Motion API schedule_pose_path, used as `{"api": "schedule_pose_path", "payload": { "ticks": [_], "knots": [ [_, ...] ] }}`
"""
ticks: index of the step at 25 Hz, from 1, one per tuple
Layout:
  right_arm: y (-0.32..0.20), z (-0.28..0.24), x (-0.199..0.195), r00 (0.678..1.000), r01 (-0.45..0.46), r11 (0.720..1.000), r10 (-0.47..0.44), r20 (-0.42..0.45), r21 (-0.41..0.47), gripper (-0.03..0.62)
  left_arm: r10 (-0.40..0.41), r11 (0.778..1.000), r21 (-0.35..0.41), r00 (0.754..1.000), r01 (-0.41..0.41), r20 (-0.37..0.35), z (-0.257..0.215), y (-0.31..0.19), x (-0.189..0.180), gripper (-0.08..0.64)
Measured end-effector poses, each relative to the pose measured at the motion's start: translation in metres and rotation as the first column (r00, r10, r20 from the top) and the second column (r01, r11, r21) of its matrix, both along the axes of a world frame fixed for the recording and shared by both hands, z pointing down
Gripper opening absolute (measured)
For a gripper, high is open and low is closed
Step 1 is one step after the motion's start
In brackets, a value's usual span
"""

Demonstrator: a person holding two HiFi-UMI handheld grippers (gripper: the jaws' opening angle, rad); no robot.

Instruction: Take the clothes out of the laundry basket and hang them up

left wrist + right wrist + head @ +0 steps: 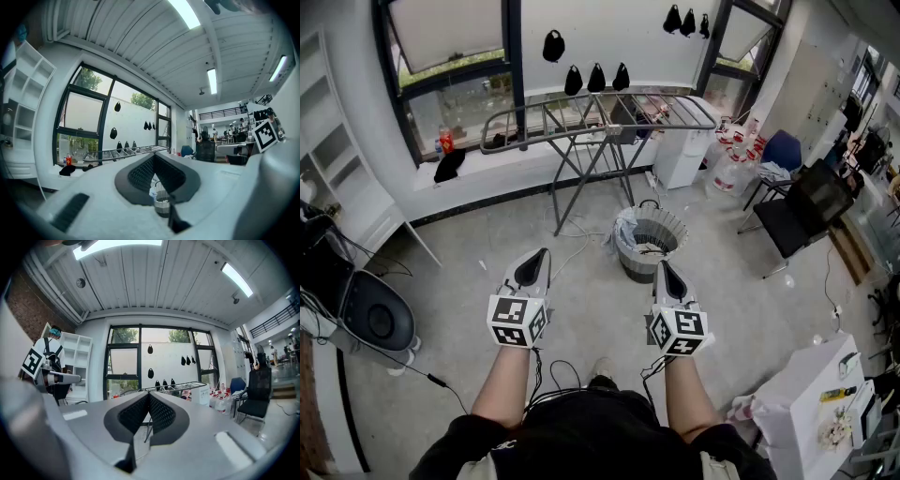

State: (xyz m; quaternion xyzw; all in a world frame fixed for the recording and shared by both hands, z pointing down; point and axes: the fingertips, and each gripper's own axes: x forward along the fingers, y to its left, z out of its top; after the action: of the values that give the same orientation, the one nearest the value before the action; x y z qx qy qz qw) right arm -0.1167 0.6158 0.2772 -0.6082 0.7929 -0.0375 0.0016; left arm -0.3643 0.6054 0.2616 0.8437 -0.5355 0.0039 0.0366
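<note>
The grey ribbed laundry basket (pixel 649 242) stands on the floor just beyond both grippers, with pale cloth draped over its rim; what lies inside is dark and unclear. Behind it stands the metal drying rack (pixel 600 117), with dark pieces lying on its rails. My left gripper (pixel 542 255) and right gripper (pixel 663 267) are held level side by side, both shut and empty. Below the shut jaws of the left gripper (pixel 154 161) the basket (pixel 161 204) shows. The right gripper (pixel 149 397) points at the rack (pixel 178 389).
A black cloth (pixel 450 164) lies on the window sill, and small black items hang on the wall above the rack. A black chair (pixel 802 211), water bottles (pixel 736 159) and a white cabinet (pixel 680 155) stand at right. Left is a black round device (pixel 375 319); a white table (pixel 811 394) is near right.
</note>
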Motion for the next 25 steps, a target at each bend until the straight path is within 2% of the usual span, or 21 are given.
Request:
{"api": "schedule_pose_path", "payload": {
  "ticks": [16, 25],
  "knots": [
    [-0.055, 0.008, 0.017, 1.0, -0.018, 1.0, 0.018, 0.002, -0.005, 0.014, 0.003, 1.0, -0.014, 1.0, -0.003, 0.005, 0.008, -0.059, 0.019, 0.008],
    [-0.111, 0.005, 0.056, 1.0, 0.0, 1.0, 0.0, 0.016, 0.003, 0.014, -0.017, 1.0, -0.005, 0.999, 0.017, 0.035, 0.002, -0.11, 0.057, 0.008]
  ]
}}
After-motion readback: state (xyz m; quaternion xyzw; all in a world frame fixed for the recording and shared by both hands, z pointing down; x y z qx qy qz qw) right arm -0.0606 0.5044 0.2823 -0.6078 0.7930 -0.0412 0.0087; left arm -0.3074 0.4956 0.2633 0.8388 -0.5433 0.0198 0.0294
